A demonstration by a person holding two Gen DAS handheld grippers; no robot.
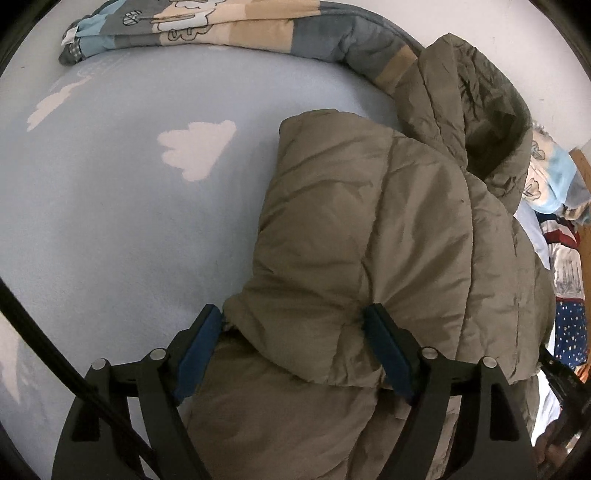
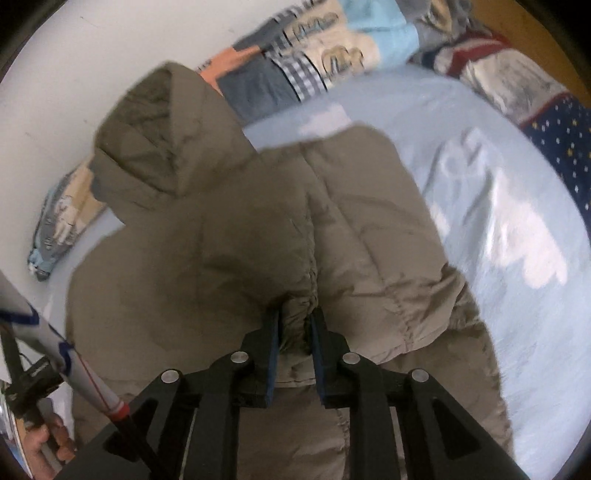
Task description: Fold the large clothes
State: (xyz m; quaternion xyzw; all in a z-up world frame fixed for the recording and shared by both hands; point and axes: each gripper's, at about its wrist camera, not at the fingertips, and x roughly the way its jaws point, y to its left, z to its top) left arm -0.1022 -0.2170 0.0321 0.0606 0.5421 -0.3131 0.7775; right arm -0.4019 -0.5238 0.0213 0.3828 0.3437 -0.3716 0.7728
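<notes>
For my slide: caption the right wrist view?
Right hand-held gripper pinching a fold of olive puffer jacket over a cloud-print bedsheet.

Free room: bare blue bed sheet (image 1: pixel 122 221) left of the olive padded jacket (image 1: pixel 369 229), open from near edge to far.
Obstacles: jacket bulk, centre to right; folded patterned quilt (image 1: pixel 207 33) along the far wall; star-print bedding (image 2: pixel 554 136) at the right edge; black cable (image 1: pixel 44 343) crossing near left.

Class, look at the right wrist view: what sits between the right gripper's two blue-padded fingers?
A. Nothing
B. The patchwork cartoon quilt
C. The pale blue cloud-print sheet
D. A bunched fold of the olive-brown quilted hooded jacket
D: the right gripper has its pads closed narrowly on a puckered fold of the olive-brown quilted hooded jacket.
</notes>
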